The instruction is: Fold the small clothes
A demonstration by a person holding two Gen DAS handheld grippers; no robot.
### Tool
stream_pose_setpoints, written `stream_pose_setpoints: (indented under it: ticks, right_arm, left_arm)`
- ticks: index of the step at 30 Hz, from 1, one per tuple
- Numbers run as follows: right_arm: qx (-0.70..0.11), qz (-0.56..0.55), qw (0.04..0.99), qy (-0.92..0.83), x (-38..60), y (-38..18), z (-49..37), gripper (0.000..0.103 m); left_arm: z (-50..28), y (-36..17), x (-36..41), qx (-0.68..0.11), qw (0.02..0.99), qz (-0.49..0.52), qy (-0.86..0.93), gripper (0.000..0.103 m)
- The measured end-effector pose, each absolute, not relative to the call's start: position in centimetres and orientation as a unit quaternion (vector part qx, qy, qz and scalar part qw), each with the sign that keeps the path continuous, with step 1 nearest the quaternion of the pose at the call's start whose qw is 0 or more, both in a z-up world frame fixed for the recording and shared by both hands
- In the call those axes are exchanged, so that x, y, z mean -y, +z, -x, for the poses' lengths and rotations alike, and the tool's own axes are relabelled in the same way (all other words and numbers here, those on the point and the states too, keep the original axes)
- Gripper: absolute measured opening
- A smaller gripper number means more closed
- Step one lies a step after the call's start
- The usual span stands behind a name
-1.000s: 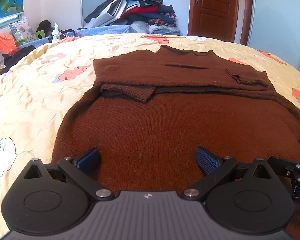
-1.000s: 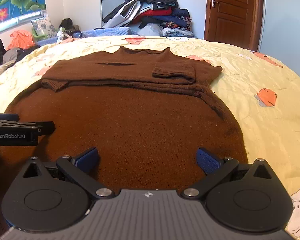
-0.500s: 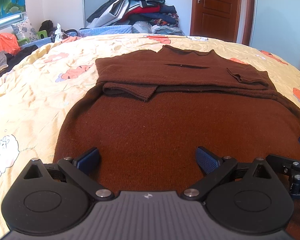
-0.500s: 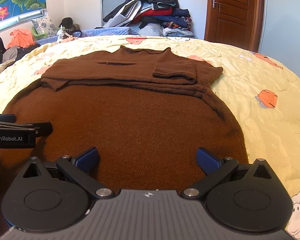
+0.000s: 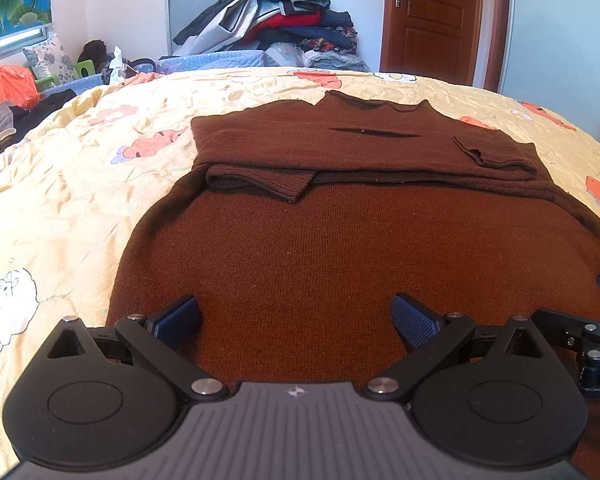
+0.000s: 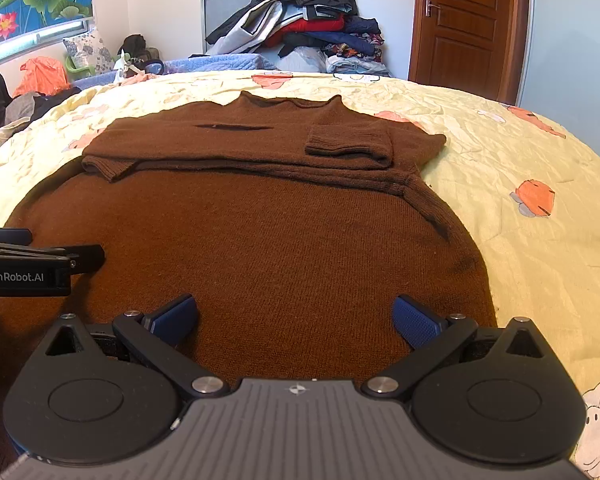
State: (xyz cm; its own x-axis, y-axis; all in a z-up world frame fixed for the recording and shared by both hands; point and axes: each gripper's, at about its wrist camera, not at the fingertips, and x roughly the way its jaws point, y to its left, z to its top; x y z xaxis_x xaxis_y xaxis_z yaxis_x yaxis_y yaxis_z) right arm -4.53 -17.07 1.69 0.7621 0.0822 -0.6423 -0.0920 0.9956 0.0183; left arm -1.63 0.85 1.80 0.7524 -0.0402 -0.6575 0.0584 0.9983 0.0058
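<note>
A brown knit sweater (image 5: 340,248) lies flat on the bed, collar at the far end, both sleeves folded across the chest. The same sweater (image 6: 268,240) fills the right wrist view. My left gripper (image 5: 296,320) hovers open over the hem on the left side, nothing between its blue pads. Over the hem's right part my right gripper (image 6: 296,320) is open too, empty. Each gripper shows at the edge of the other's view: the right one (image 5: 580,340) and the left one (image 6: 28,268).
The yellow bedspread (image 5: 60,208) with cartoon prints surrounds the sweater. A tall pile of clothes (image 5: 276,20) stands beyond the bed's far edge. Loose clothes and an orange bag (image 5: 8,88) lie at the left. A wooden door (image 5: 432,20) is at the back right.
Both views have drifted slightly: the sweater sits a little lower and more to the right in the left wrist view. Both grippers remain open and empty.
</note>
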Motion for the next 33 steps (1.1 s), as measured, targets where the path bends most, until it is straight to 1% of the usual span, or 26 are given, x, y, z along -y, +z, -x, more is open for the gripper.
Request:
stream_pose_setpoints:
  ticks: [24, 33]
  right_arm:
    - [-0.342, 0.007, 0.939, 0.046, 17.1, 1.7, 4.5, 0.103]
    - [-0.342, 0.007, 0.939, 0.046, 17.1, 1.7, 4.5, 0.103]
  left_arm:
    - [1.6, 1.9, -0.8, -0.352, 0.936, -0.013, -0.025, 0.103]
    - [5.0, 2.3, -0.7, -0.378, 0.926, -0.011, -0.016, 0.103]
